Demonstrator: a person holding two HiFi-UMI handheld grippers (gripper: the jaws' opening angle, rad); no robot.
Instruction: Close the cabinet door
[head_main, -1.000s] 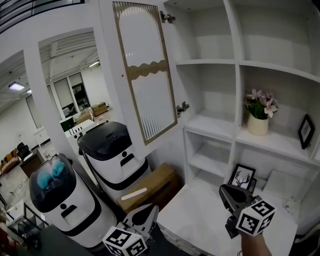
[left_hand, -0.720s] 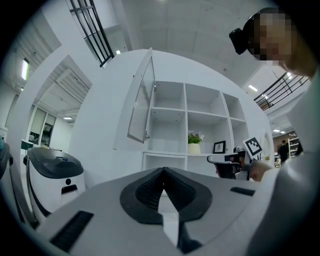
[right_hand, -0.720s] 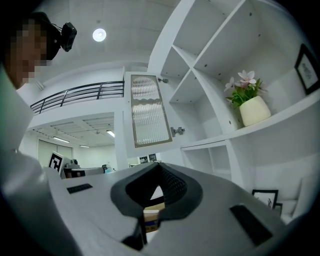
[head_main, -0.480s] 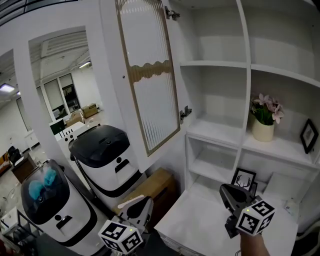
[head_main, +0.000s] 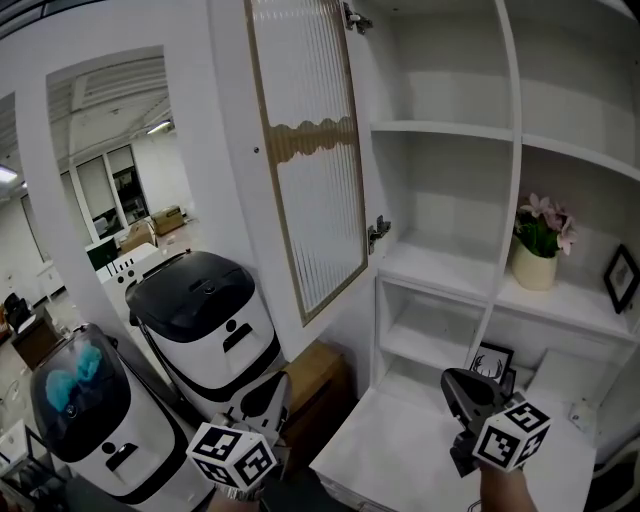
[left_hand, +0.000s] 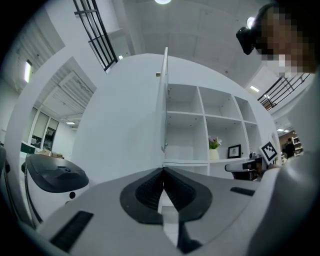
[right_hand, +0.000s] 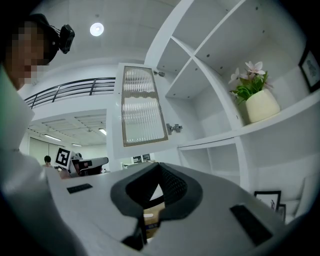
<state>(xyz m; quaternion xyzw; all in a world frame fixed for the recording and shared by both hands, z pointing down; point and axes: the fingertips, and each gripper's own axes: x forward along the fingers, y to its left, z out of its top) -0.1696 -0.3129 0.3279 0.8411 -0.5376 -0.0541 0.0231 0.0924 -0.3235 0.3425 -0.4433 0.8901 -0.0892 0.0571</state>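
The cabinet door (head_main: 305, 170) is white with a ribbed glass panel and gold trim. It stands swung open to the left of the white shelf unit (head_main: 497, 190), on two hinges (head_main: 378, 232). My left gripper (head_main: 266, 392) is low in the head view, below and left of the door's bottom edge, shut and empty. In the left gripper view the door (left_hand: 164, 105) shows edge-on, beyond the closed tips (left_hand: 162, 170). My right gripper (head_main: 458, 384) is shut and empty over the white counter (head_main: 400, 450). From the right gripper view the door (right_hand: 142, 107) hangs above the tips (right_hand: 159, 165).
Two white-and-black rounded machines (head_main: 200, 310) (head_main: 80, 400) stand left of the cabinet. A cardboard box (head_main: 318, 372) lies beside them. A pot of pink flowers (head_main: 540, 250) and picture frames (head_main: 487, 362) (head_main: 620, 275) sit on the shelves.
My left gripper has moved left and slightly up in the head view. The view has shifted so the door looks nearer and further right. The right gripper keeps its spot in the picture.
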